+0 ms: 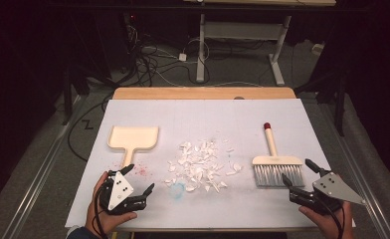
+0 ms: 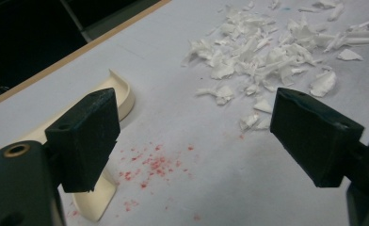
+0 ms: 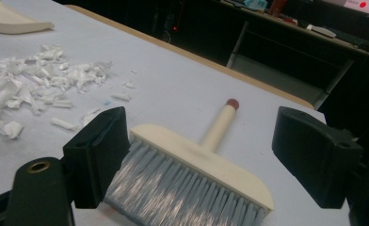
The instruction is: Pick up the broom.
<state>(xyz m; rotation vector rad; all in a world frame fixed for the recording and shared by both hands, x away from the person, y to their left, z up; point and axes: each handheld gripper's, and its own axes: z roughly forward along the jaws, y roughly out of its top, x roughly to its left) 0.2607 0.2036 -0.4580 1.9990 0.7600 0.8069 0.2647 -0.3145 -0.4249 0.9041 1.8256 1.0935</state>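
A cream dustpan (image 1: 133, 139) (image 2: 121, 96) lies at the left of the white sheet, handle toward me. A pile of white paper scraps (image 1: 201, 167) (image 2: 272, 52) (image 3: 27, 87) sits mid-table. A cream hand brush (image 1: 275, 160) (image 3: 199, 162) with grey bristles and a red-tipped handle lies at the right, bristles toward me. My left gripper (image 1: 139, 179) (image 2: 192, 136) stands open just in front of the dustpan handle, nothing between its jaws. My right gripper (image 1: 298, 172) (image 3: 199, 157) is open, its jaws on either side of the brush head without pressing it.
Red specks (image 2: 154, 165) and a faint blue smear (image 1: 178, 188) mark the white sheet (image 1: 203, 117). The wooden table edge (image 1: 203, 93) runs along the far side. Beyond it are cables on the floor and a desk frame (image 1: 243, 45).
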